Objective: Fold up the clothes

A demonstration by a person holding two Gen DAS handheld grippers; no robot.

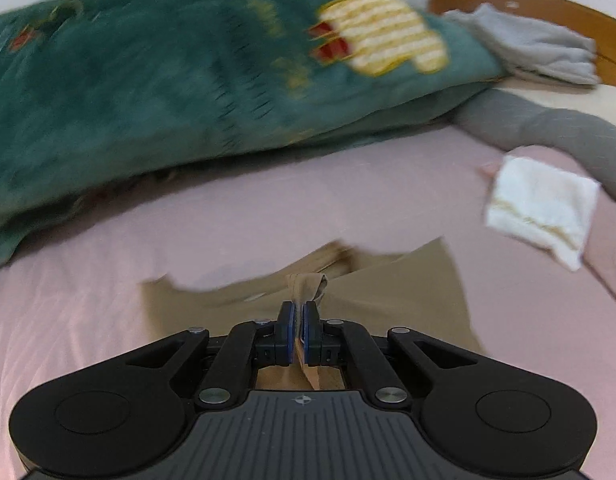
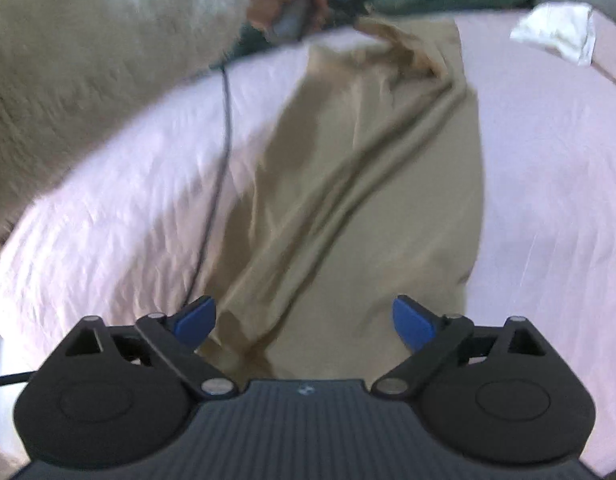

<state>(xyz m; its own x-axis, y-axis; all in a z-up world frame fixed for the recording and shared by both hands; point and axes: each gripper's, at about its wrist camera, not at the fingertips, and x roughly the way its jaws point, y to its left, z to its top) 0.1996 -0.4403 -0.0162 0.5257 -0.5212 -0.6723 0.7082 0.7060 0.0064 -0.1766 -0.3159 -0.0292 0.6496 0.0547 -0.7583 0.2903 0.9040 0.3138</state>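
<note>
Bed: my work surface is the wide pink bedsheet [image 2: 548, 184], flat enough to lay a garment out on.
Blanket: a bulky dark-green plush blanket with a yellow-striped patch [image 1: 180, 80] is heaped at the far side, beyond the folding area.
Garment: the long tan smooth-fabric garment [image 2: 348, 184] lies stretched along the sheet between my two grippers, creased lengthwise. I judge it is being pulled taut from the far end.
Sleeve: my left arm in a fluffy cream sleeve [image 2: 88, 60] reaches across to that far end.
Grey cloth: a rumpled pale-grey cloth [image 1: 540, 48] sits by the wooden headboard, well apart from the work.
Towel: a small folded white cloth [image 1: 540, 208] rests near the sheet's right edge, apart from the garment.
Left gripper [image 1: 298, 312]: jaws pinched tight on a bunched fold of the tan fabric, to lift that end.
Right gripper [image 2: 304, 320]: jaws spread wide, holding nothing, hovering over the near end; I judge a grasp here comes next.
</note>
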